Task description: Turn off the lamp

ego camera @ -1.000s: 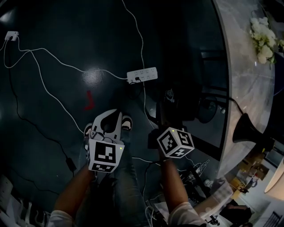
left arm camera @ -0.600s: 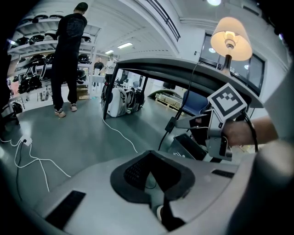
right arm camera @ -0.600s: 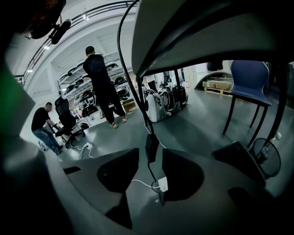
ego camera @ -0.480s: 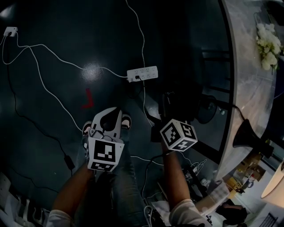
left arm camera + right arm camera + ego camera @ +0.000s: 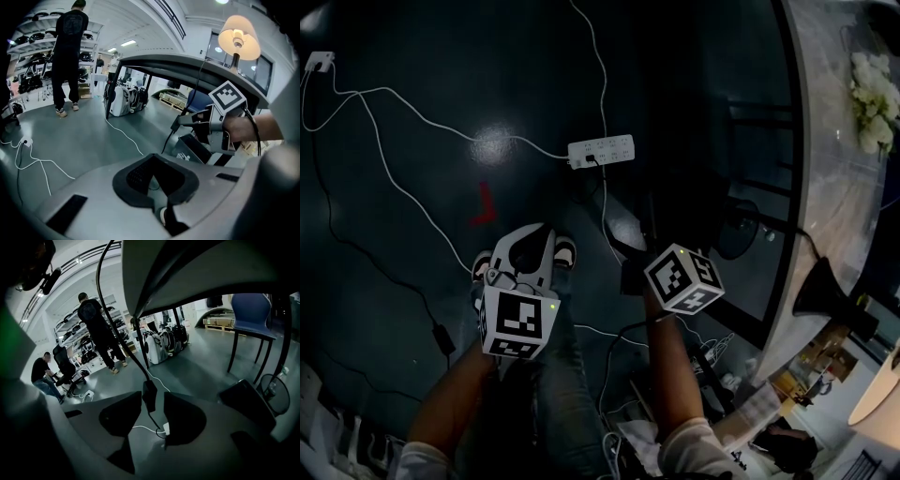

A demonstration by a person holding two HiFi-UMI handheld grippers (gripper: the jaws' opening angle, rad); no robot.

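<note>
The lamp (image 5: 239,38) stands on the round table, its shade bright in the left gripper view; its black base (image 5: 825,289) shows in the head view. Its black cord hangs below the table edge and carries a small inline switch (image 5: 149,395). My right gripper (image 5: 152,403) has this switch between its jaws. The jaws have just been opening, and a gap shows beside the switch. From the left gripper view the right gripper (image 5: 190,120) is under the tabletop. My left gripper (image 5: 528,246) is held lower and to the left, shut on nothing.
A white power strip (image 5: 600,151) and white cables lie on the dark floor, near a red L mark (image 5: 485,206). The marble table (image 5: 834,187) holds white flowers (image 5: 877,103). A person (image 5: 68,51) stands further back. A blue chair (image 5: 253,315) is at the right.
The right gripper has shifted a little toward the table edge. The left gripper has stayed where it was.
</note>
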